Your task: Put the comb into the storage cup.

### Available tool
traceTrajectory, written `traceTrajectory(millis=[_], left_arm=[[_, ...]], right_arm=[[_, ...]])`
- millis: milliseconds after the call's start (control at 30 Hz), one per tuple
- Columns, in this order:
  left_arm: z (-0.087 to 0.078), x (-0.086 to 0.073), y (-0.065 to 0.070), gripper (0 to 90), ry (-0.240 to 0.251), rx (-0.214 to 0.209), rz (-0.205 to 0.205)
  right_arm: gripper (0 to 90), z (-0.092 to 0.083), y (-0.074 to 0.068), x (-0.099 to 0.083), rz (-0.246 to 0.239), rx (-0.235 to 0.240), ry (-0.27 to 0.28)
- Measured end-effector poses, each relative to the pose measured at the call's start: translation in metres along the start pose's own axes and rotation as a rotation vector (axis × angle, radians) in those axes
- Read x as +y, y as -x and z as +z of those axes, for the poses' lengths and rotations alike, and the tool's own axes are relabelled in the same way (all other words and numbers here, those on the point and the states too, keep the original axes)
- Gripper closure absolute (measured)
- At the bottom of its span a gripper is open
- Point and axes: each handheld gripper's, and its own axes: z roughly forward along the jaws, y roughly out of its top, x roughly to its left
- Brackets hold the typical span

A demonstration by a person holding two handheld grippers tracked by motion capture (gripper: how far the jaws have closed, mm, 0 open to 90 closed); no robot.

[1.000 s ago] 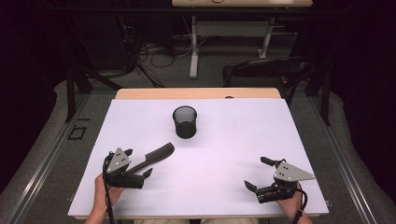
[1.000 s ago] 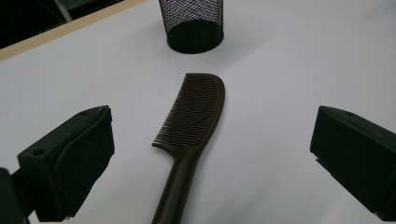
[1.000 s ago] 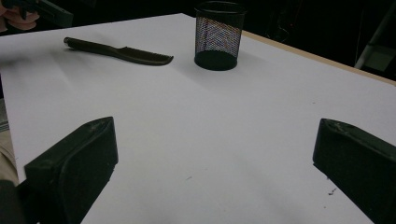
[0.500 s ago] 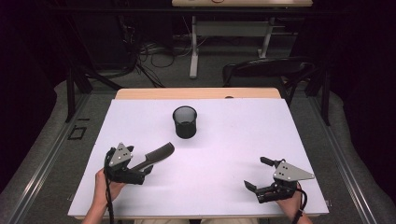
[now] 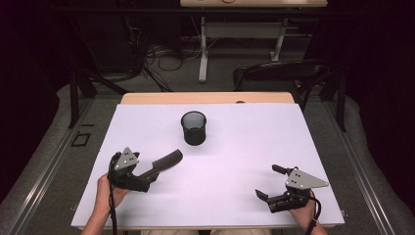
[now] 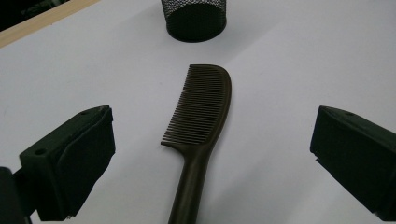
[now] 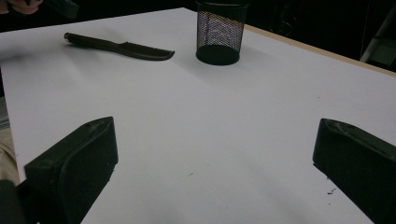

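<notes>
The comb (image 6: pixel 201 121) lies flat near the cup (image 5: pixel 194 128), not picked up yet. Both grippers, left (image 6: pixel 210 154) and right (image 7: pixel 215 163), are wide apart, holding nothing.

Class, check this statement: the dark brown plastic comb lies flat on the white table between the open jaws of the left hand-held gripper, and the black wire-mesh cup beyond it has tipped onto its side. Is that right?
Not quite. The black wire-mesh cup stands upright, as the high view shows. The rest holds: the dark brown plastic comb lies flat on the white table between the open jaws of the left hand-held gripper.
</notes>
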Motion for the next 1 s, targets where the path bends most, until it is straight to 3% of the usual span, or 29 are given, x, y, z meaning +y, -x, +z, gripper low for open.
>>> traceTrajectory(millis=[533, 1000], left_arm=[[0.005, 0.014, -0.008, 0.0, -0.115, -0.031, 0.031], [0.011, 0.028, -0.011, 0.0, -0.240, -0.031, 0.092]], right_arm=[[0.0, 0.001, 0.000, 0.000, 0.002, 0.003, -0.010], [0.0, 0.001, 0.001, 0.000, 0.006, 0.010, -0.010]])
